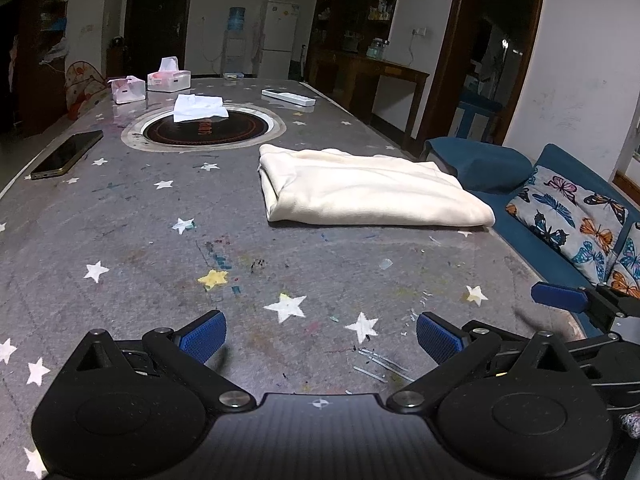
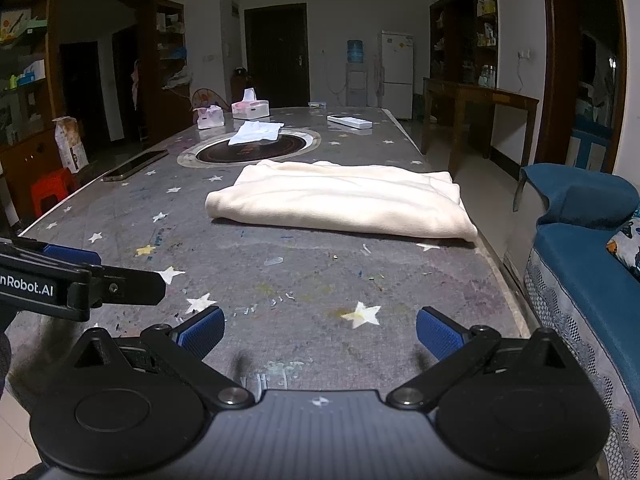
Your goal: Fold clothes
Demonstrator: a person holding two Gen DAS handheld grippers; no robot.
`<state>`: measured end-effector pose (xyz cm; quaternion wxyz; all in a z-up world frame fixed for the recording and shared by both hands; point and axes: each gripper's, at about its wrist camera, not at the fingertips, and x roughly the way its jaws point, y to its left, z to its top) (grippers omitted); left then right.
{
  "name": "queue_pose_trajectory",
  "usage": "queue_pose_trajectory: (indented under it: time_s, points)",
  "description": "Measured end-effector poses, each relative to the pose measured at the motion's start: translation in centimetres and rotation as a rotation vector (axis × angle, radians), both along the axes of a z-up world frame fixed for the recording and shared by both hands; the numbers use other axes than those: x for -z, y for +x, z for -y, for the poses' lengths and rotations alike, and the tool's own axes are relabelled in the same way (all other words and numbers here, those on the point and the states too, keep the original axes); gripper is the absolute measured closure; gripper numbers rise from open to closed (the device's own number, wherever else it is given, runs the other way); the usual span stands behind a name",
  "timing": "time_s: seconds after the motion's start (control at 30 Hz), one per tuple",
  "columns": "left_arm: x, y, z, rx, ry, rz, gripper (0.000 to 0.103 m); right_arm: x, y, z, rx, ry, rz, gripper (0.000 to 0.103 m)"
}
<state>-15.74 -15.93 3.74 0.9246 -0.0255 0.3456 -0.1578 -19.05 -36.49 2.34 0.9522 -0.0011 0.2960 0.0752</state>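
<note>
a: where's the garment?
b: the cream garment [image 1: 368, 188] lies folded into a flat bundle on the grey star-printed table [image 1: 132, 232], toward 1 o'clock from the left gripper [image 1: 321, 338] and close to the table's right edge. from the right gripper [image 2: 320, 334] it sits at about 12 o'clock, well ahead.

a: are the grippers holding any of it?
b: no. both stand wide apart with nothing between the blue pads, low over bare table near the front edge. the cloth is well clear of each.

a: can each see the other?
b: yes. the right gripper's fingers poke into the left view at 3 o'clock, and the left one's black arm shows at 9 o'clock in the right view.

a: what else is on the table?
b: a phone [image 1: 67, 155] at 10 o'clock by the left edge, a round dark inset [image 1: 204, 128] at 11 o'clock with a small white cloth [image 1: 199, 107] lying on it, two tissue boxes [image 1: 168, 80] beyond that, and a white remote [image 1: 288, 97] at 12 o'clock far off.

a: and off the table?
b: a blue sofa [image 1: 560, 256] with a butterfly cushion [image 1: 572, 216] at 2 o'clock.
</note>
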Motion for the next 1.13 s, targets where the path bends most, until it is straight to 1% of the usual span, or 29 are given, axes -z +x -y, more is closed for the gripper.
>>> queue_pose_trajectory:
  time_s: [0.67, 1.13]
  points:
    - [-0.2, 1.4, 1.0, 0.017, 0.019, -0.006, 0.0, 0.2, 1.0, 0.6, 0.02, 0.02, -0.012, 0.0]
    - [-0.1, 2.9, 1.7, 0.033, 0.028, -0.019, 0.0, 0.4, 2.4, 1.1, 0.033, 0.023, -0.033, 0.0]
